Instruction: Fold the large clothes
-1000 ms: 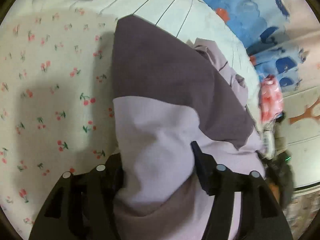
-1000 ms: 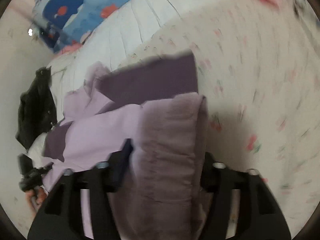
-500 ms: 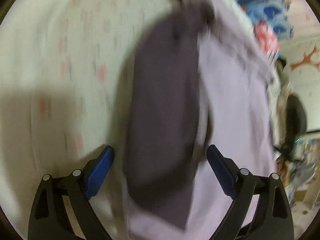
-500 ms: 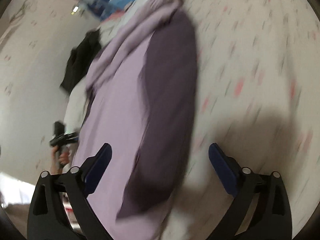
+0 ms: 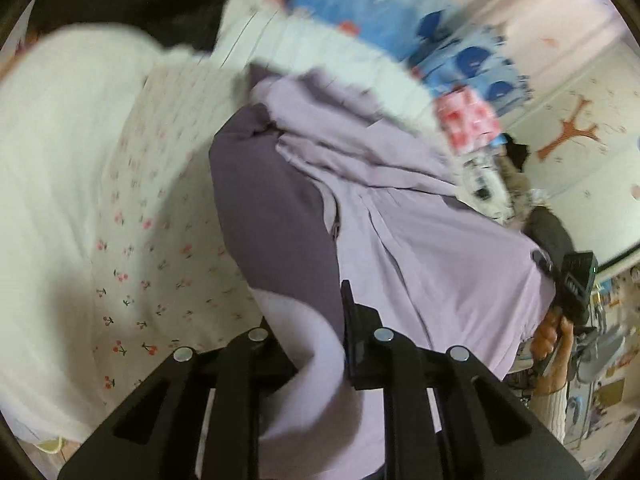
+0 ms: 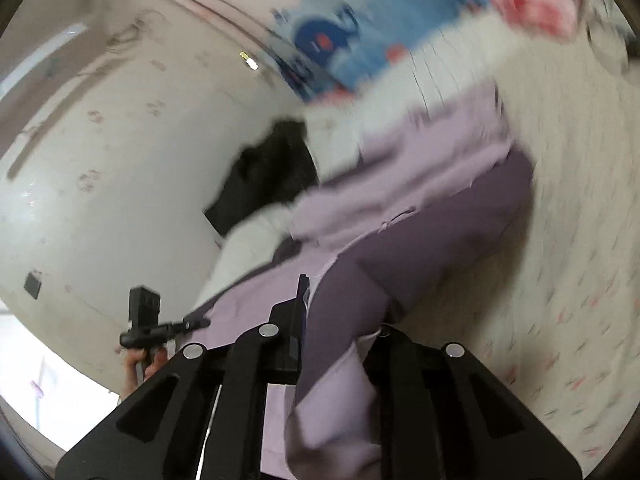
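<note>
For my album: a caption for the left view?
Left gripper clamped on a purple garment over the cherry-print bedsheet.

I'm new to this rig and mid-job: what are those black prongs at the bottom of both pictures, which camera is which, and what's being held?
No robot arm here: a person holds a two-finger gripper in each hand, each with a fisheye camera looking along its fingers. The black prongs are those fingers. One picture is from the left gripper, the other from the right gripper. Each view also shows the other hand off to the side. Both grippers' jaws have just closed, and both are shut on the purple garment, light and dark panels, stretched between them. It hangs above a bed sheet with a cherry print. Behind lie a blue blanket and dark clothing.
</note>
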